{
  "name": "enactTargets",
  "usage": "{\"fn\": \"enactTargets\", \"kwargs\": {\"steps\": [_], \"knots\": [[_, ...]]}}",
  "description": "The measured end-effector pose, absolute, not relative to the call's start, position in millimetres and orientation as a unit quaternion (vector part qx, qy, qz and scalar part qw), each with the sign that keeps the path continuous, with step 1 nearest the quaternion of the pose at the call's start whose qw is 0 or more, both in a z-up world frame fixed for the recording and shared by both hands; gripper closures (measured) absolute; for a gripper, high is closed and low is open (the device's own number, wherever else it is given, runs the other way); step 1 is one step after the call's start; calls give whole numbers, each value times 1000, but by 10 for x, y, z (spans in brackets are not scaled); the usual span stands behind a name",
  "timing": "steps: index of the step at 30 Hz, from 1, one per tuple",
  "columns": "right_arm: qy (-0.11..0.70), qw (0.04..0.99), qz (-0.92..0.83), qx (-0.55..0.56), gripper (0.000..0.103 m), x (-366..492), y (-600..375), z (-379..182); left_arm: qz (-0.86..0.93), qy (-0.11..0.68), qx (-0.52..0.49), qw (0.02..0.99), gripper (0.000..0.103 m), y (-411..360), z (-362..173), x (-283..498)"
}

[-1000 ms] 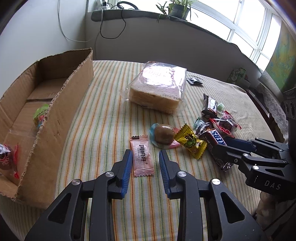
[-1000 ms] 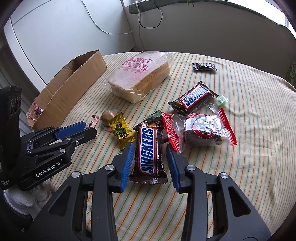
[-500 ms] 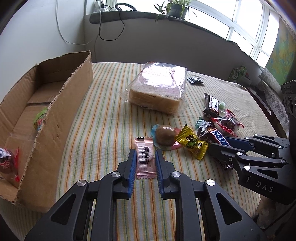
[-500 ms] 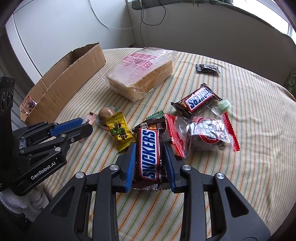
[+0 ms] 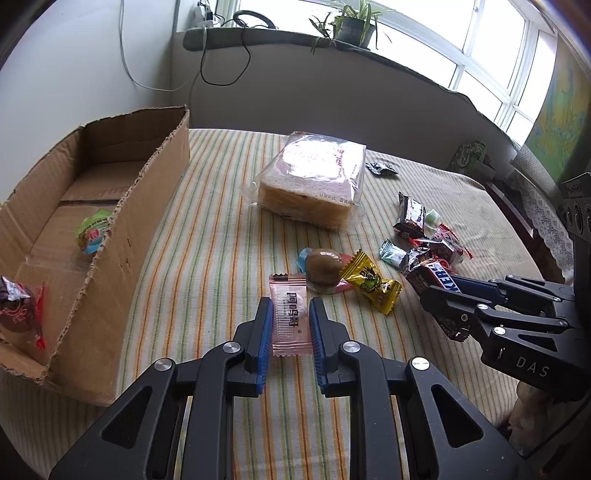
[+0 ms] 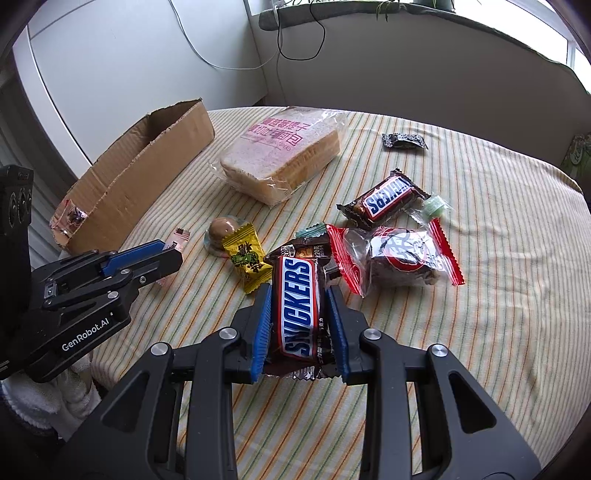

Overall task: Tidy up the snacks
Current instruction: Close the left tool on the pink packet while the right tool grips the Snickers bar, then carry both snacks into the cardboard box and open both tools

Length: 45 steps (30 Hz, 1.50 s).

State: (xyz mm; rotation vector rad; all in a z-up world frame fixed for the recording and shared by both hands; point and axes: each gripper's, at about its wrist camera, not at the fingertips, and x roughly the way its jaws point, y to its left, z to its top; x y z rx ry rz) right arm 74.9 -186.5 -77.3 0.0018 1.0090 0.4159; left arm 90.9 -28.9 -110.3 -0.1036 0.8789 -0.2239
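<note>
My left gripper [image 5: 291, 308] is shut on a pink wrapped snack packet [image 5: 290, 317] lying on the striped tablecloth. My right gripper [image 6: 299, 293] is shut on a brown Snickers bar [image 6: 298, 308], also down on the cloth. In the right wrist view the left gripper [image 6: 173, 254] shows at the left edge; in the left wrist view the right gripper [image 5: 434, 295] reaches in from the right. An open cardboard box [image 5: 122, 206] stands at the left with a green-wrapped sweet [image 5: 94, 230] and a red-wrapped cake [image 5: 16, 306] inside.
A bagged loaf of sliced bread [image 6: 284, 155] lies mid-table. Loose snacks surround the grippers: a yellow candy [image 6: 245, 260], a brown jelly cup [image 6: 221, 229], a second Snickers [image 6: 386, 197], a red-edged cake packet [image 6: 399, 254], a small dark packet [image 6: 402, 140]. A windowsill with a plant [image 5: 351, 26] runs behind.
Both grippers have closed: the left one's pads came in onto the pink packet, the right one's onto the Snickers bar. Neither hand has shifted much.
</note>
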Motion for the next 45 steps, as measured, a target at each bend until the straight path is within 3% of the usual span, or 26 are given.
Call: {"fn": "enactTargets", "kwargs": {"steps": [26, 45], "knots": [[424, 873, 240, -21, 72, 741, -1157, -126, -85, 345, -91, 930, 85, 353, -477, 690], [411, 860, 301, -38, 72, 1191, -86, 19, -18, 327, -108, 939, 85, 1122, -442, 740]]}}
